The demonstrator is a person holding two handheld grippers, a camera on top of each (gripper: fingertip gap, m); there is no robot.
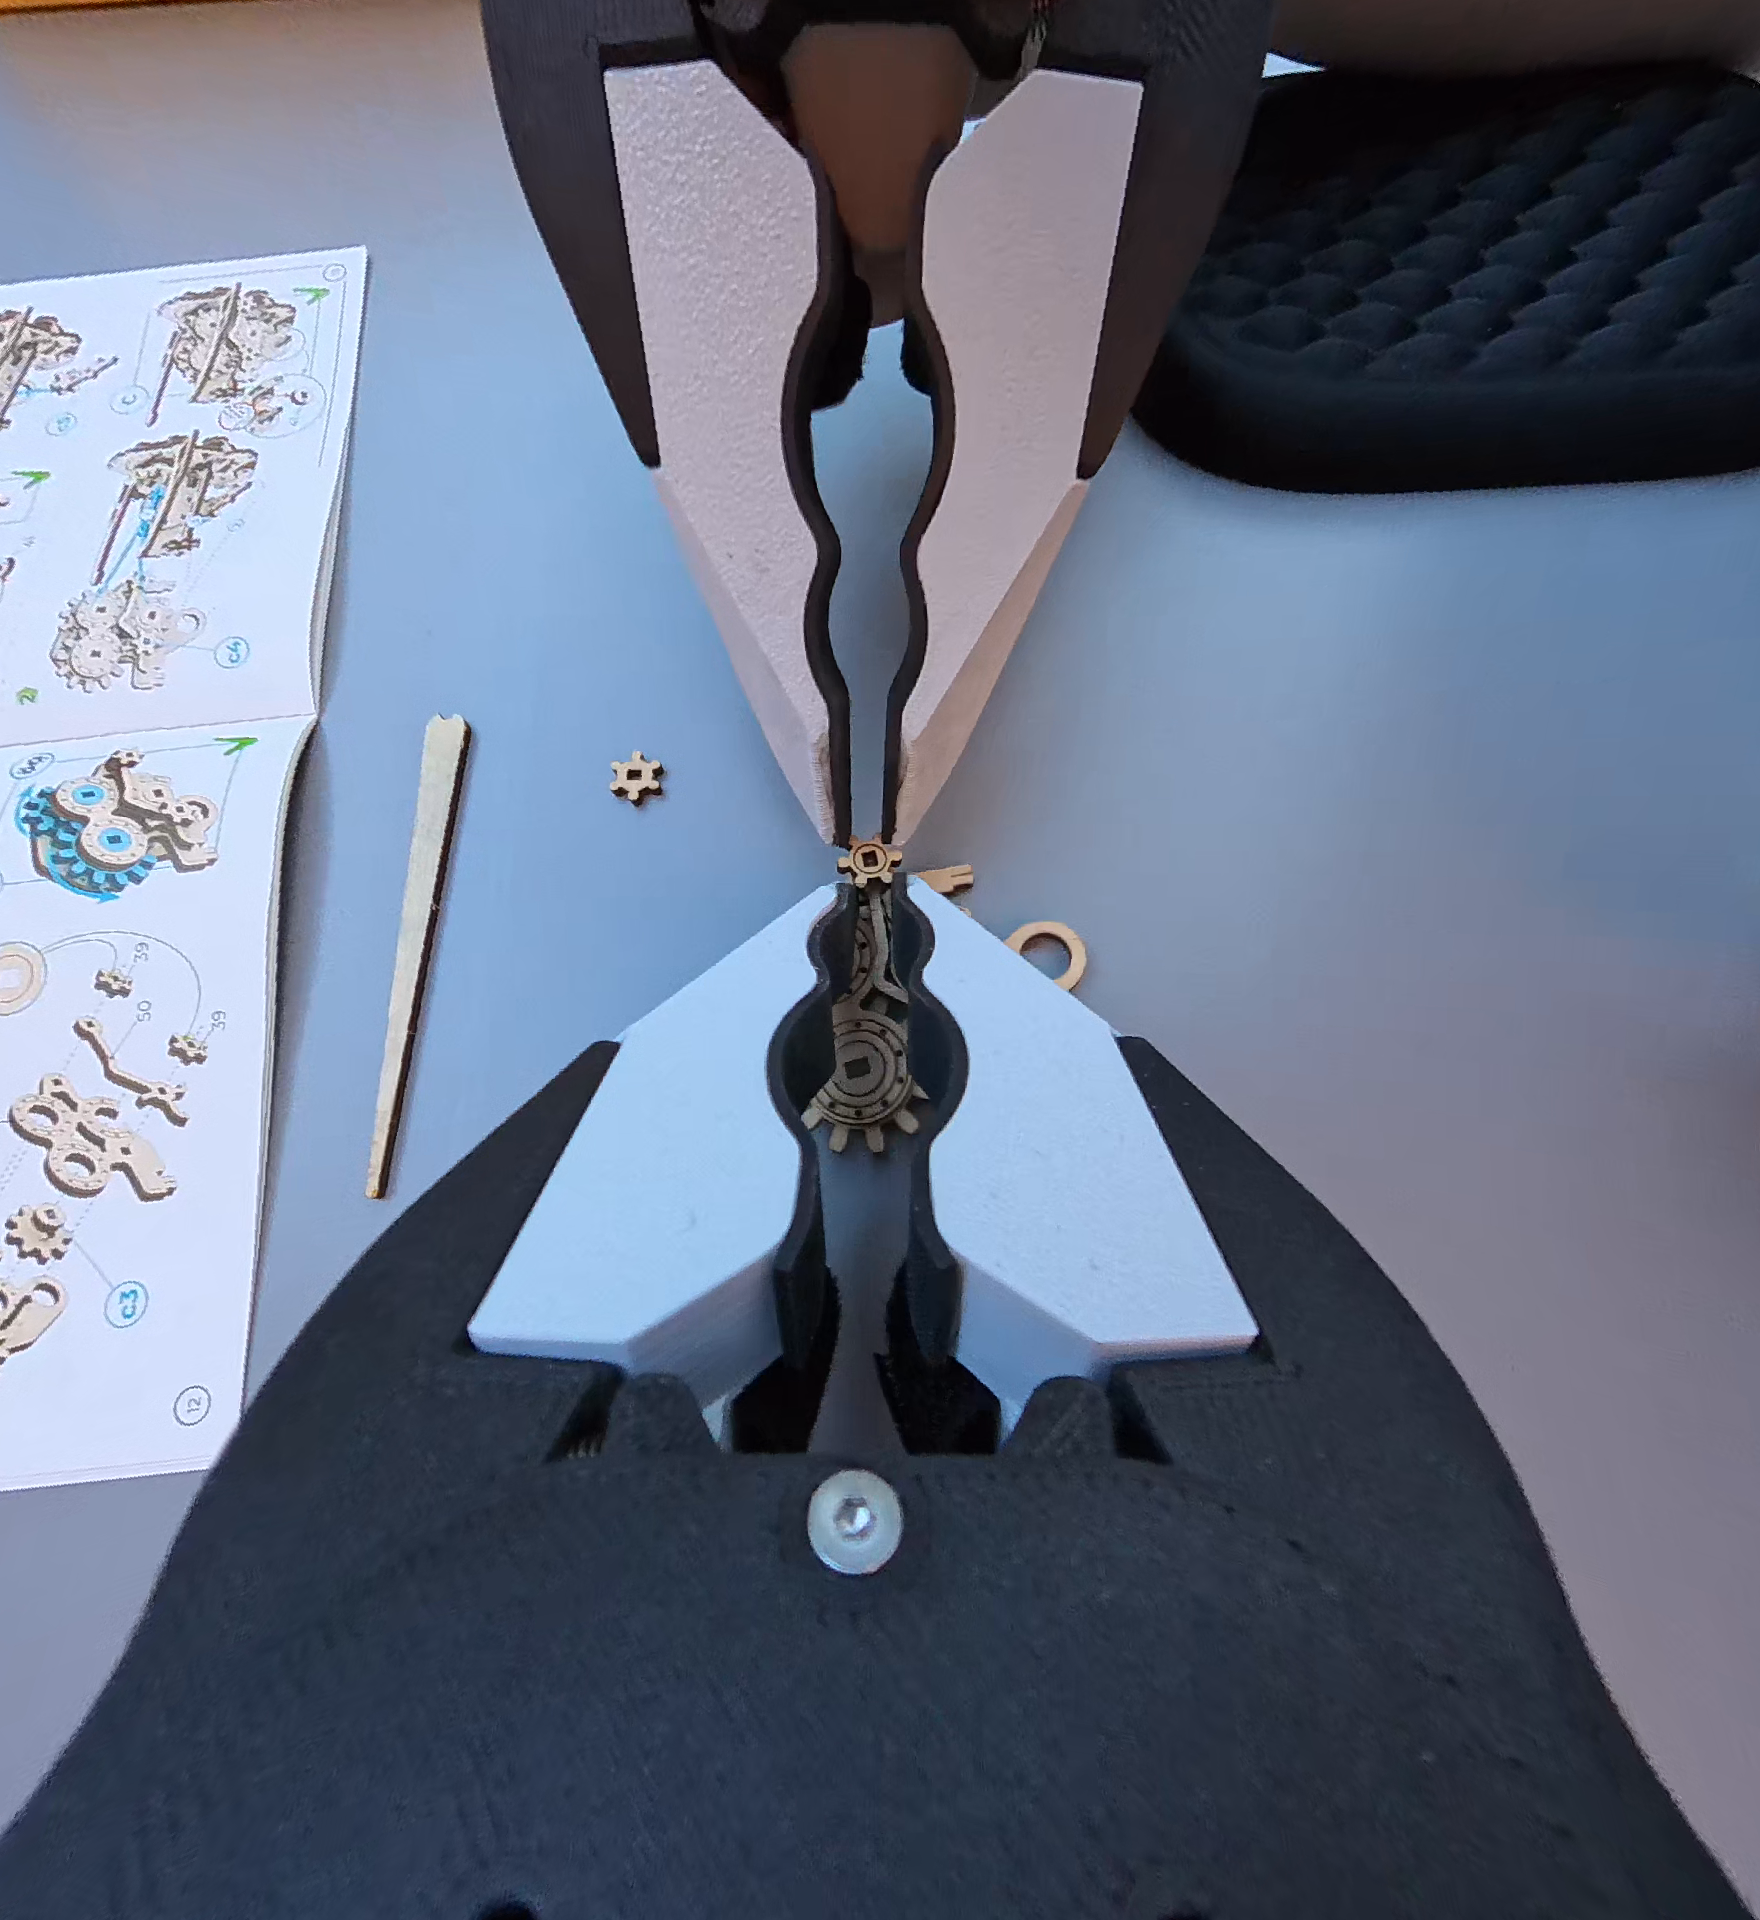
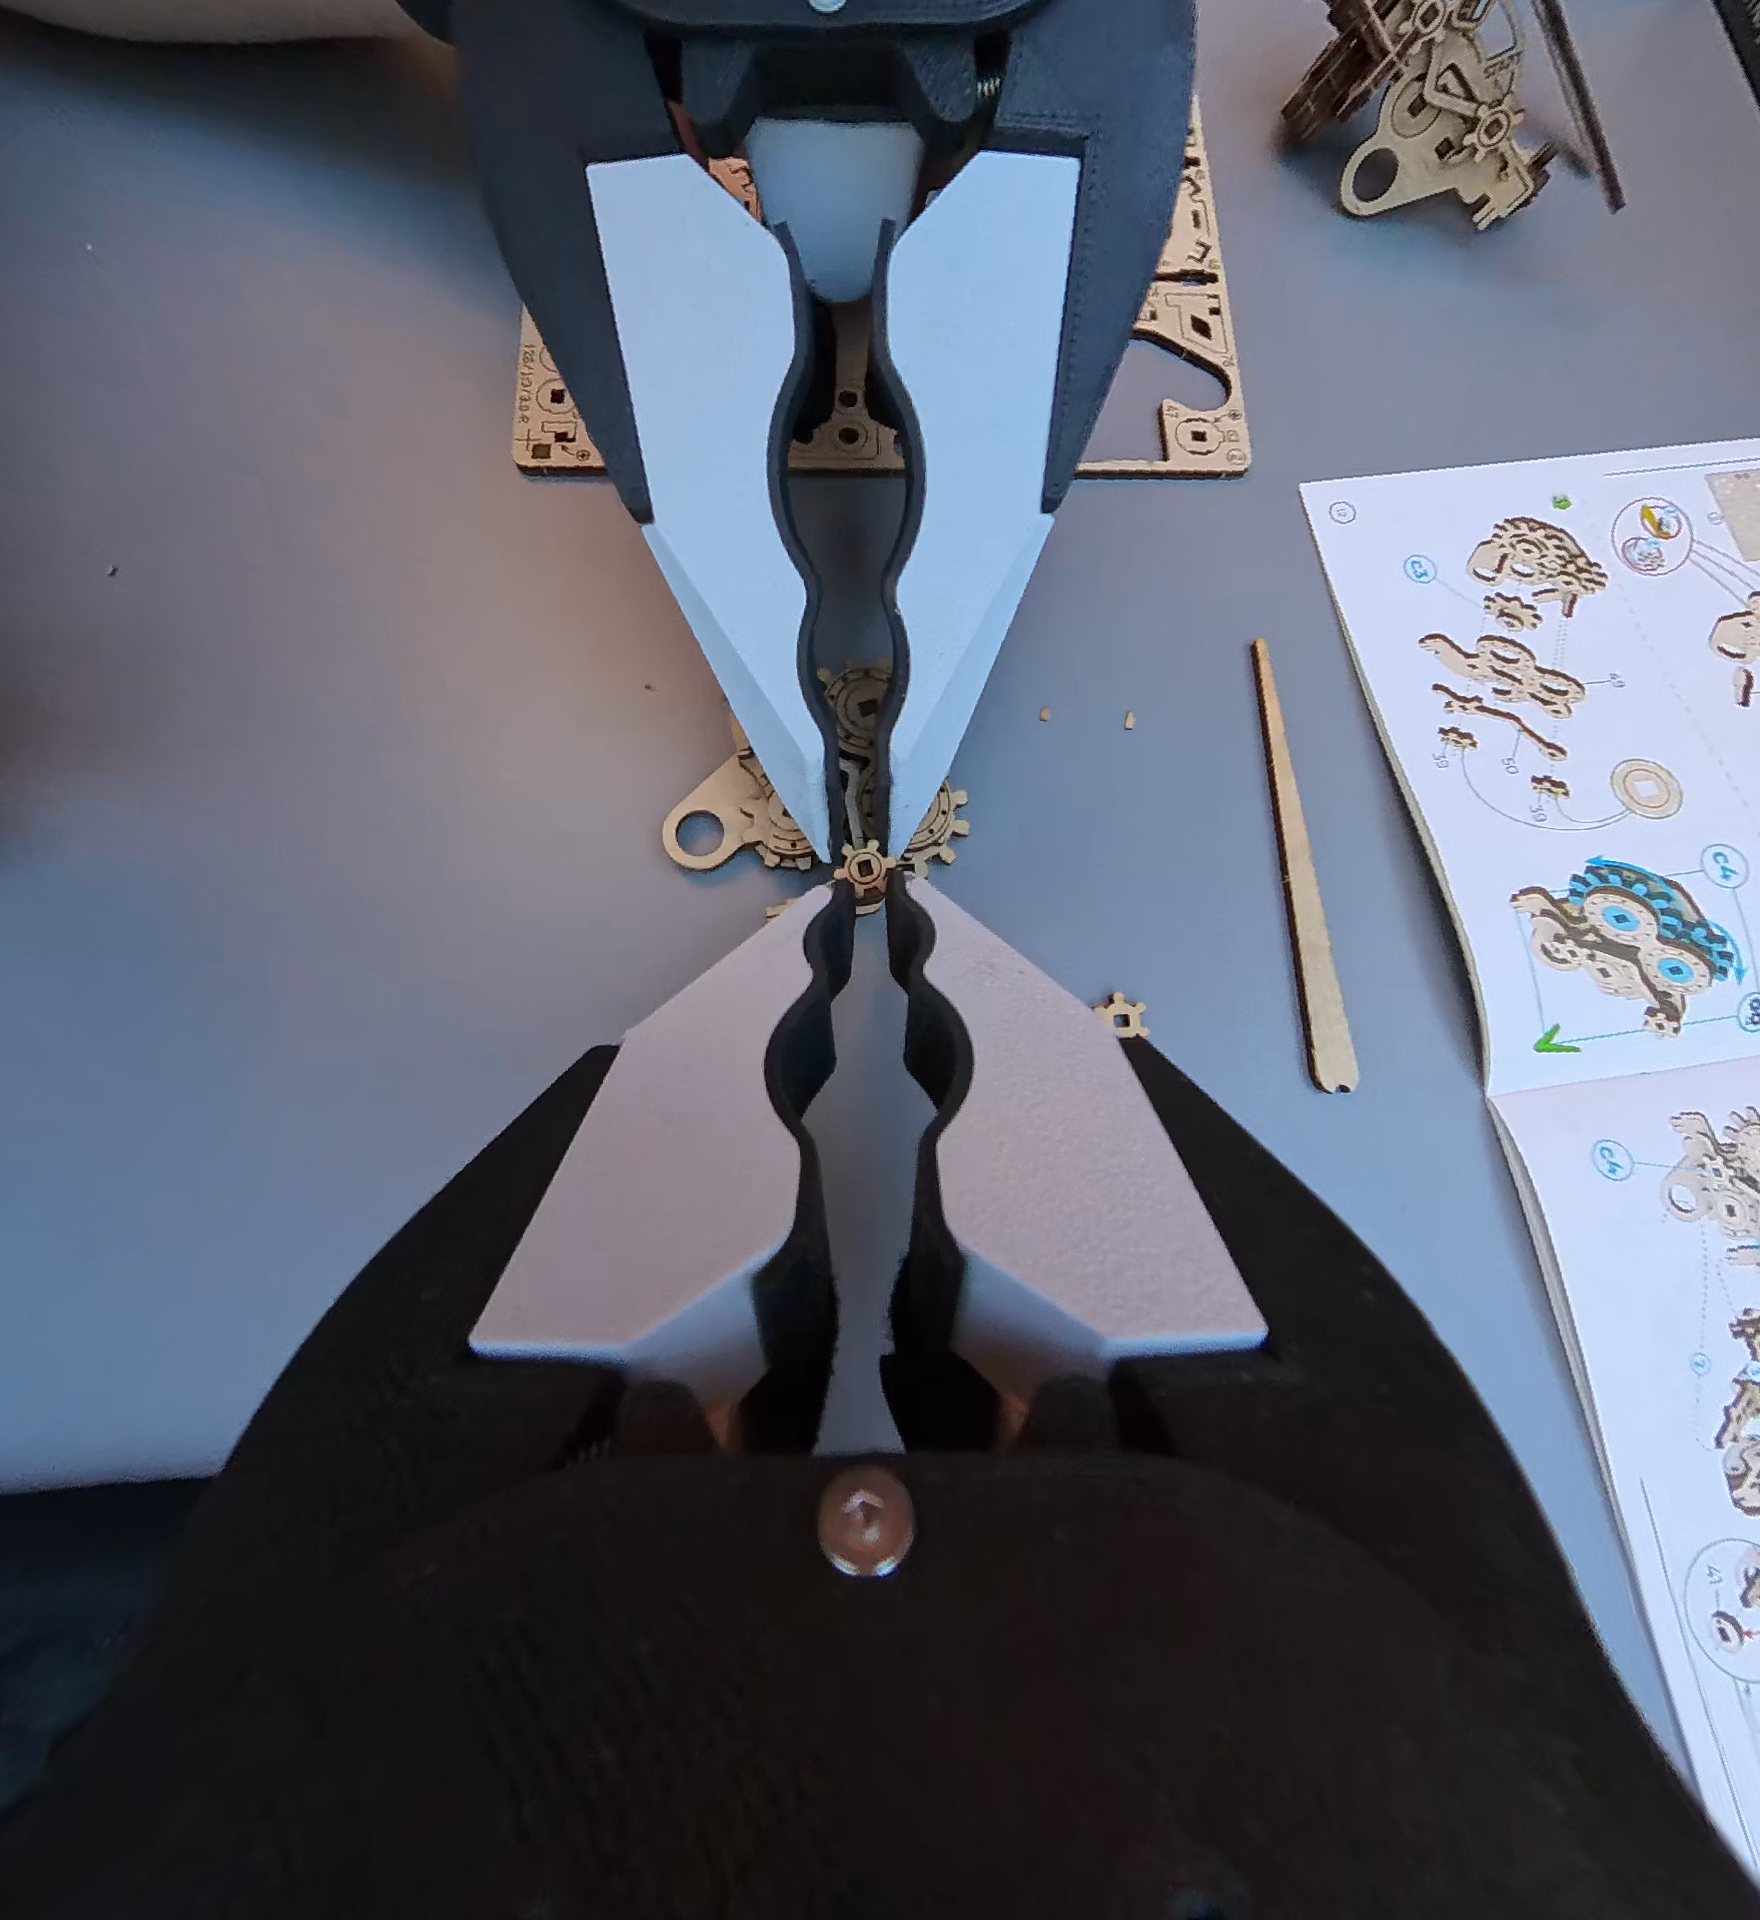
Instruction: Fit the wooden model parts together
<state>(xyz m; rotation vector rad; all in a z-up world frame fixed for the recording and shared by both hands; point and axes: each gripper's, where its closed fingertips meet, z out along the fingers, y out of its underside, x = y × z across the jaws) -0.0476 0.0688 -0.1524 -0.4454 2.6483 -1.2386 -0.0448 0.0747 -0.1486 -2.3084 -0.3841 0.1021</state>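
Note:
My left gripper [image 1: 871,899] is shut on a flat wooden gear assembly [image 1: 860,1081]. The assembly shows through the gap between the fingers, and its ring [image 1: 1047,951] sticks out to the right. My right gripper [image 2: 863,902] is shut on a small wooden cog [image 2: 863,868] at its very tips. The two grippers meet tip to tip over the grey table. The cog [image 1: 869,860] sits right at the edge of the assembly [image 2: 855,727], which the left gripper [image 2: 860,840] pins from above. The right gripper [image 1: 863,831] comes in from the top of the left wrist view.
A second loose cog [image 1: 637,777] and a pointed wooden stick [image 1: 419,956] lie beside an open instruction booklet [image 1: 107,831]. A black quilted cushion [image 1: 1499,281] lies beyond. A plywood parts sheet [image 2: 1188,343] and a partly built model [image 2: 1427,114] stand behind the left gripper. The grippers are tip to tip, or close to it.

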